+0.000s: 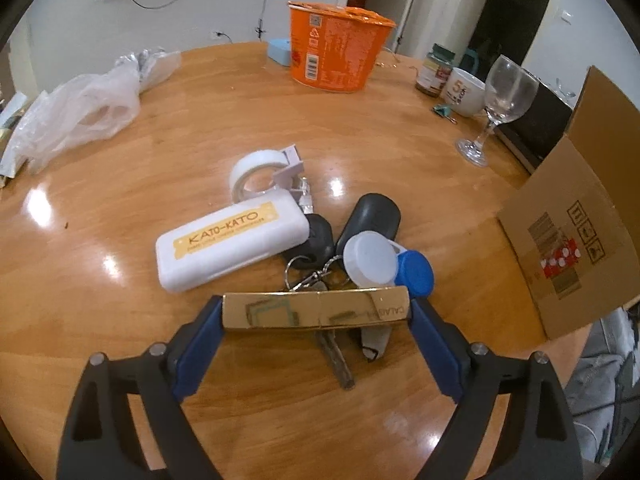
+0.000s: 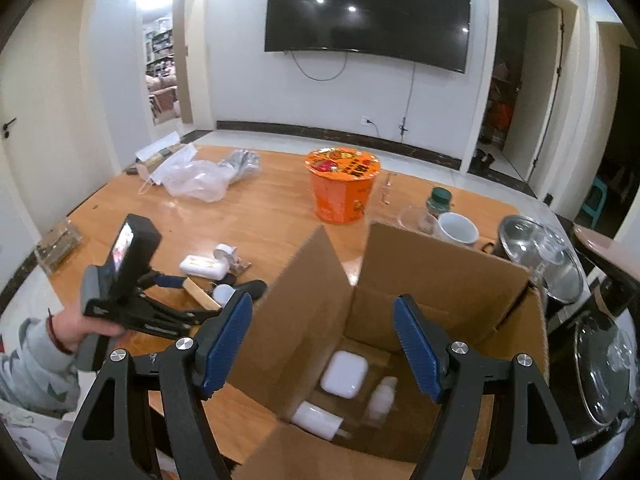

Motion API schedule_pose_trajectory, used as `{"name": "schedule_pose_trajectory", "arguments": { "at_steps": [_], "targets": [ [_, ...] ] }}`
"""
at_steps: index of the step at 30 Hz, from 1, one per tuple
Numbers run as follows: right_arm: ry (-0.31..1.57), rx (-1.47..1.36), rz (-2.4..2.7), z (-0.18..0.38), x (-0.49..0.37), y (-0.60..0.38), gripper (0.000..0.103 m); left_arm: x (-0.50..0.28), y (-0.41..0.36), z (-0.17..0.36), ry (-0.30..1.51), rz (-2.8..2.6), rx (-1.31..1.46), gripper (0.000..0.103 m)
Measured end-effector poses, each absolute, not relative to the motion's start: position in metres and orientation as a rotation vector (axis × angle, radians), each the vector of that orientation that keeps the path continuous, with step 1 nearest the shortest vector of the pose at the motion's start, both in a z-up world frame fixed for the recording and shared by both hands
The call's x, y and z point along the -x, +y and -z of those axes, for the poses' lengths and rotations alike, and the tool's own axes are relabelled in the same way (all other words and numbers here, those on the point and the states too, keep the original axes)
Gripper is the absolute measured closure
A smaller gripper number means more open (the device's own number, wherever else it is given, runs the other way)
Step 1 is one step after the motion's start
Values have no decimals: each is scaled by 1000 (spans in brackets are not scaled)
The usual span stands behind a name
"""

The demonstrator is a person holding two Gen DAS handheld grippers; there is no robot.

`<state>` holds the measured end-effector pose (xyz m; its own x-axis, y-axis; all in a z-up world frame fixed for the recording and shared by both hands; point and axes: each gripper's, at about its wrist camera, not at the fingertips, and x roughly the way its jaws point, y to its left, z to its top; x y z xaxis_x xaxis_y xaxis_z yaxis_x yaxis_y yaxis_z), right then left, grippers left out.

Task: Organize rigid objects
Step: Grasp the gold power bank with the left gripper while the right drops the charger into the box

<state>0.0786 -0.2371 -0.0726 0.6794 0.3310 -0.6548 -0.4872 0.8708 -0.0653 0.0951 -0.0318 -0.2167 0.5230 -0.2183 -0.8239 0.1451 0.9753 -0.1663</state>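
Gold and mirror-bright, a slim rectangular box (image 1: 316, 312) sits crosswise between the blue pads of the left tongs (image 1: 316, 314), clamped end to end and held just above the wooden surface (image 1: 240, 120). Under it and just beyond lie a bunch of keys (image 1: 320, 280) with a black fob (image 1: 316, 240), one key blade pointing toward the camera. Right of the keys sits a contact lens case (image 1: 386, 266) with one white and one blue cap, touching a black oval case (image 1: 370, 216) behind it. Left of the fob lies a white case printed KATO-KATO (image 1: 232, 236), and behind that a white tape dispenser (image 1: 260, 172). Farther off stand an orange noodle cup (image 1: 336, 48), a crumpled plastic bag (image 1: 80, 112) at far left, and at far right a wine glass (image 1: 500, 100), a white mug (image 1: 464, 92) and a jar (image 1: 434, 70).

The right tongs (image 2: 322, 344) hang spread wide with nothing between the pads, over an open cardboard box (image 2: 440, 264) at the near right edge of the surface. On the box floor rest a white earbud case (image 2: 344, 374), a small white bottle (image 2: 382, 398) and a white plug adapter (image 2: 316, 418). Glass pot lids (image 2: 544, 256) lie right of the box, and a dark television (image 2: 368, 12) hangs on the far wall.
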Motion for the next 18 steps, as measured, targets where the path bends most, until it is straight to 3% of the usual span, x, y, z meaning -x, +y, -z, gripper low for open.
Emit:
{"name": "schedule_pose_trajectory", "arguments": {
  "at_steps": [12, 18],
  "targets": [
    [647, 320, -543, 68, -74, -197, 33, -79, -11, 208, 965, 272, 132, 16],
    [653, 358, -664, 73, -64, -160, 33, -59, 31, 162, 888, 259, 149, 16]
  ]
}}
